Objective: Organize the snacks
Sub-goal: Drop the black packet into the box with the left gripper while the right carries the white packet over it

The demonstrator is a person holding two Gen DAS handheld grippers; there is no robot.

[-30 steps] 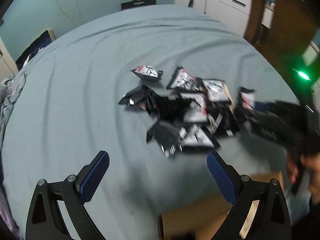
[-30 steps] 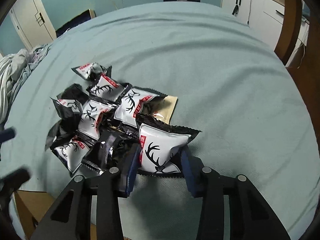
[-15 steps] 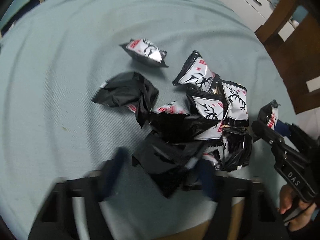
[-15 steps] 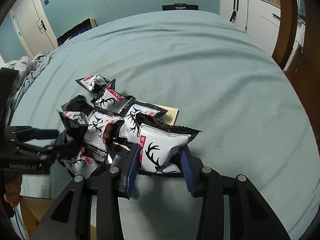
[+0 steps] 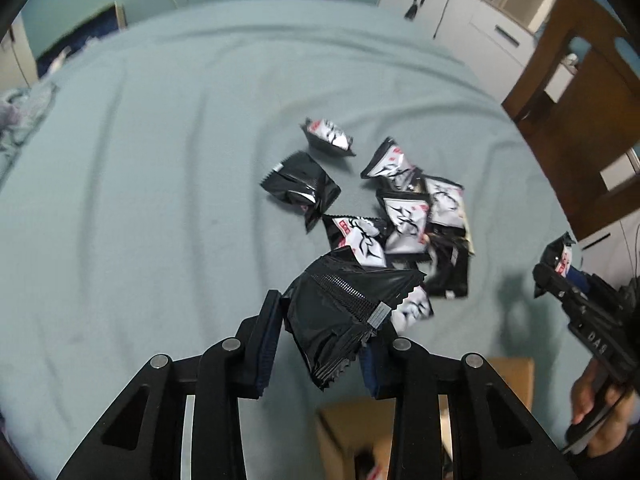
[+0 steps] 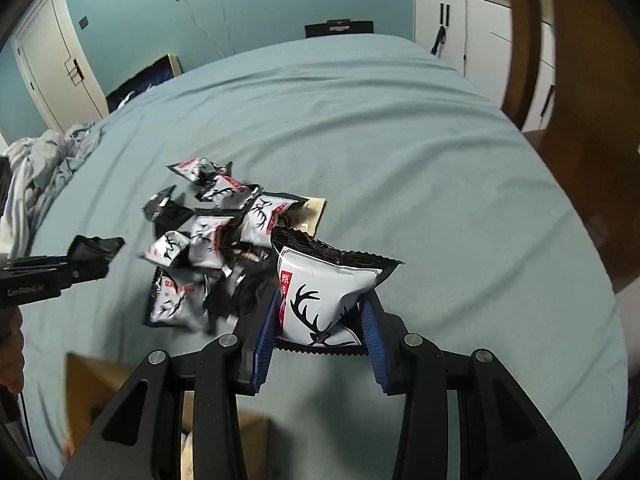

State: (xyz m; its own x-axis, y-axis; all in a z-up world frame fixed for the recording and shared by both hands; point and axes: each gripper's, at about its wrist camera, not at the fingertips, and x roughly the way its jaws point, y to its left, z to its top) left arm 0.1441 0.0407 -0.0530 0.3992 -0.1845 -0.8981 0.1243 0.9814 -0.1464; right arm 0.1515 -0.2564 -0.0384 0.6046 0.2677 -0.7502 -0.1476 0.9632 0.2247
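Several black-and-white deer-print snack packets (image 5: 404, 216) lie in a heap on the teal bed sheet (image 5: 160, 200). My left gripper (image 5: 328, 320) is shut on a black packet (image 5: 344, 312), held just above the near edge of the heap. In the right wrist view the heap (image 6: 216, 240) sits left of centre, and my right gripper (image 6: 320, 316) is shut on a white antler-print packet (image 6: 320, 284), lifted off the sheet. Each gripper also shows in the other view: the right gripper (image 5: 560, 276) at the right edge, the left gripper (image 6: 80, 264) at the left.
An open cardboard box (image 5: 352, 432) stands below the grippers at the bed's near edge. A flat cardboard piece (image 6: 314, 212) lies under the heap. Crumpled clothes (image 6: 36, 168) lie at the bed's left, white cabinets (image 6: 460, 28) and wooden furniture (image 5: 580, 100) to the right.
My left gripper went from wide open to shut on a black packet at the heap's near edge and raised it. The right gripper rose and drew back with its packet.
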